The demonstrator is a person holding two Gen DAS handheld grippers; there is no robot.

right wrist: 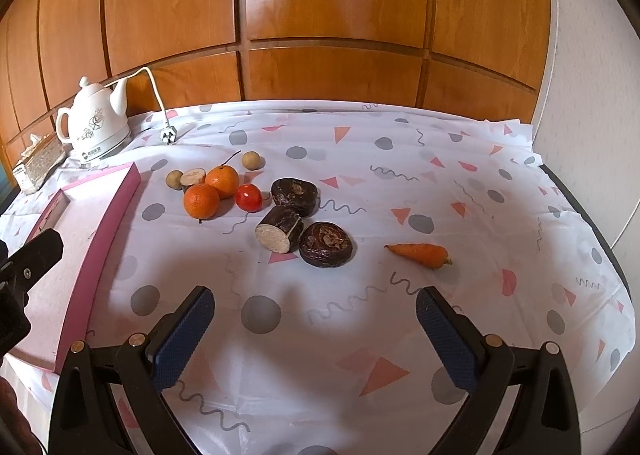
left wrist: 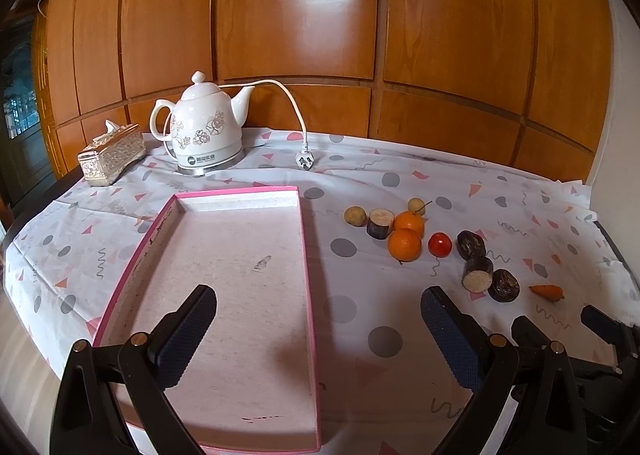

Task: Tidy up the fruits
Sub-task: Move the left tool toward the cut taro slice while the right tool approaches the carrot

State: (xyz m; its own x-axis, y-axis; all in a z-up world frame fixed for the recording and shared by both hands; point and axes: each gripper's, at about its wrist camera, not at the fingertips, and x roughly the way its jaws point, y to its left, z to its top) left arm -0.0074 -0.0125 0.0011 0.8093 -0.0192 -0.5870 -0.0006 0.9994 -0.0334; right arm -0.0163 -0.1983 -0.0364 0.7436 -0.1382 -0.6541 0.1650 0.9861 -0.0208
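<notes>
- Both grippers are spread wide and hold nothing: your left gripper [left wrist: 319,311] hangs over the lower half of the pink-rimmed tray [left wrist: 307,239], and your right gripper [right wrist: 315,313] sits low in its frame, over bare cloth.
- The fruits lie on the surface at mid-frame in the right view, well apart from your pads.
- The two oranges [right wrist: 212,189] touch each other, and the red tomato [right wrist: 248,197] sits just beside them; if you close on one, you probably nudge the others into a roll.
- The dark cut chunks [right wrist: 304,223] crowd together, so a wide approach may catch two.
- The carrot [right wrist: 421,254] tapers and could squirt out sideways.
- The tray wall could snag a low carry.
- The kettle [right wrist: 96,123] cord lies at upper left; keep clear.
</notes>
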